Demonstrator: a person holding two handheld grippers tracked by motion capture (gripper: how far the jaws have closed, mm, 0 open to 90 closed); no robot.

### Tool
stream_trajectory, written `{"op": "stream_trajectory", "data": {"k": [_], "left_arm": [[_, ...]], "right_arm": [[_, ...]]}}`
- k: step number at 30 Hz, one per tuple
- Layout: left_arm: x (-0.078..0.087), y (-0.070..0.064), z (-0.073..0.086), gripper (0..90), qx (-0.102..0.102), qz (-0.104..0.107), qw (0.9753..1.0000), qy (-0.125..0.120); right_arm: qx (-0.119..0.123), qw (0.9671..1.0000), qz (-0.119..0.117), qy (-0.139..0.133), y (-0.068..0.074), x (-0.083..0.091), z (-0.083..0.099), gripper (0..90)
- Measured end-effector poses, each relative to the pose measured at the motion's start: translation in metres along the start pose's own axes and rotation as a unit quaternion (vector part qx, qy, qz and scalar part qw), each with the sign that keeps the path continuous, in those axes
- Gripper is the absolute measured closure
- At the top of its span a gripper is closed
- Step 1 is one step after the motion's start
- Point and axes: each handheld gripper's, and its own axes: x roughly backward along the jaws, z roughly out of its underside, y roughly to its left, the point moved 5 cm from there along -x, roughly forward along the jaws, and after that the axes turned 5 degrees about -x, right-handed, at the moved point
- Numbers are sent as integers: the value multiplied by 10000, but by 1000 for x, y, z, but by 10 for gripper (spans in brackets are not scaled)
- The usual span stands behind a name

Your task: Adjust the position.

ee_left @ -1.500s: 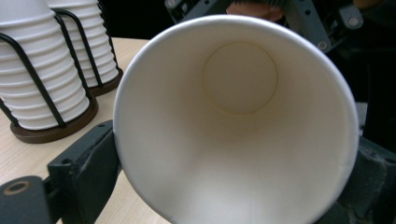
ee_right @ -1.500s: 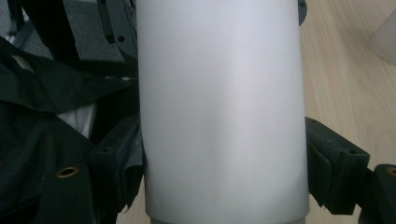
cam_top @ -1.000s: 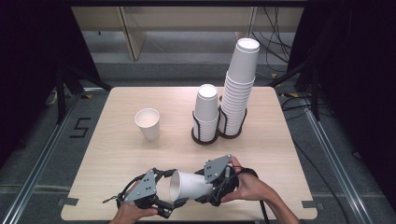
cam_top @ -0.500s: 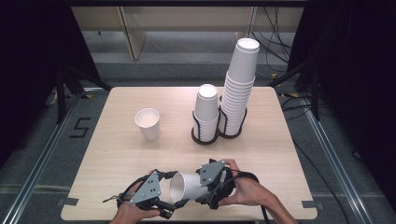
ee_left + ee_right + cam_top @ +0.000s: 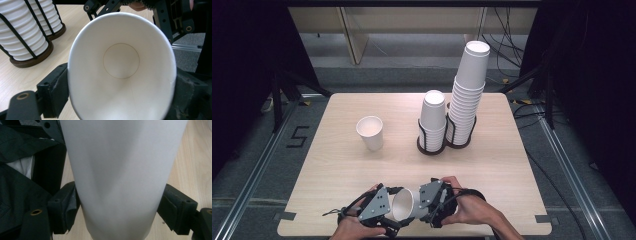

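High view is showing me holding one white paper cup sideways just above the near edge of the worktop, my left gripper clenching its rim end and my right gripper clamping its body from the opposite side, so I judge I am pulling a nested pair apart or handing it across. Next, I think, one set of jaws must loosen while the other keeps hold. Left gripper view is looking into the cup: it is empty; beyond my jaws, two holders are carrying cup stacks, and a lone empty cup is standing upright.

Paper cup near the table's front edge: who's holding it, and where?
Both. Left gripper clamps the paper cup at its open rim end; right gripper clamps its side wall nearer the base.
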Motion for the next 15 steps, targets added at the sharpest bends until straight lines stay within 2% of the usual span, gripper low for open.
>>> {"op": "stream_trajectory", "data": {"k": [1, 2, 3, 4, 8, 10, 12, 15], "left_arm": [[0, 1, 0, 118, 32, 8, 9999, -108], [0, 2, -1, 103, 129, -12, 9997, -218], [1, 3, -1, 89, 183, -74, 9993, -322], [1, 4, -2, 78, 289, -105, 9984, -483], [4, 8, -3, 72, 614, -143, 9947, -814], [4, 9, -3, 68, 756, -155, 9925, -950], [3, 10, -4, 68, 907, -121, 9888, -1179], [3, 10, -4, 61, 1113, -148, 9855, -1271]], "right_arm": [[31, 10000, -34, -50, 0, -1, 0, 241], [180, 9997, -110, -144, -3, -2, -1, 241], [136, 9994, -188, -254, -4, -2, 0, 240], [226, 9987, -195, -417, -7, -1, -1, 240], [-112, 9941, -391, -1006, -13, 4, -1, 241], [-259, 9911, -537, -1188, -12, 6, -1, 241], [-303, 9892, -591, -1309, -13, 6, -1, 241], [-340, 9868, -624, -1454, -13, 6, -2, 241]]}}
